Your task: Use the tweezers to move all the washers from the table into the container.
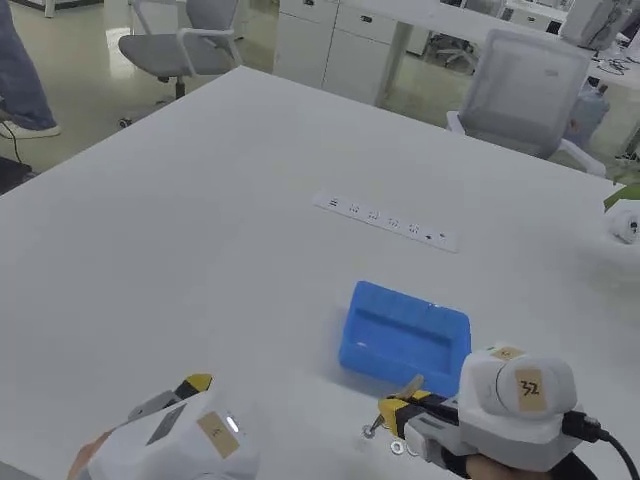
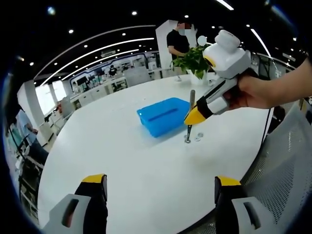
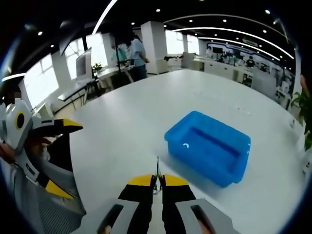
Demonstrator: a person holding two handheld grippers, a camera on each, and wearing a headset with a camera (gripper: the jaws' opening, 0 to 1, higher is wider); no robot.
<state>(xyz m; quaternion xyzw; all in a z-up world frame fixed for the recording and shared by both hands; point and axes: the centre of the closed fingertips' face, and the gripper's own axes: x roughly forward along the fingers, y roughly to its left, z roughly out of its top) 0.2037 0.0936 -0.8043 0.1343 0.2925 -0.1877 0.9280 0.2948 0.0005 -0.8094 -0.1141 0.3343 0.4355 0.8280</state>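
Your right tool [image 3: 157,181] pinches the tweezers [image 2: 190,114], whose tips maybe touch the white surface [image 2: 126,165] by the washers [image 2: 198,138] near the blue container [image 3: 209,146], and your left tool [image 2: 161,180] is spread wide.

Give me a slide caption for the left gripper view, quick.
Right gripper holds tweezers tip-down by the washers, beside the blue container on a white table.

white table [image 1: 200,250]; power strip [image 1: 385,220] mid-table; grey chair [image 1: 190,45] beyond far edge; plant [image 2: 192,61] past table end.
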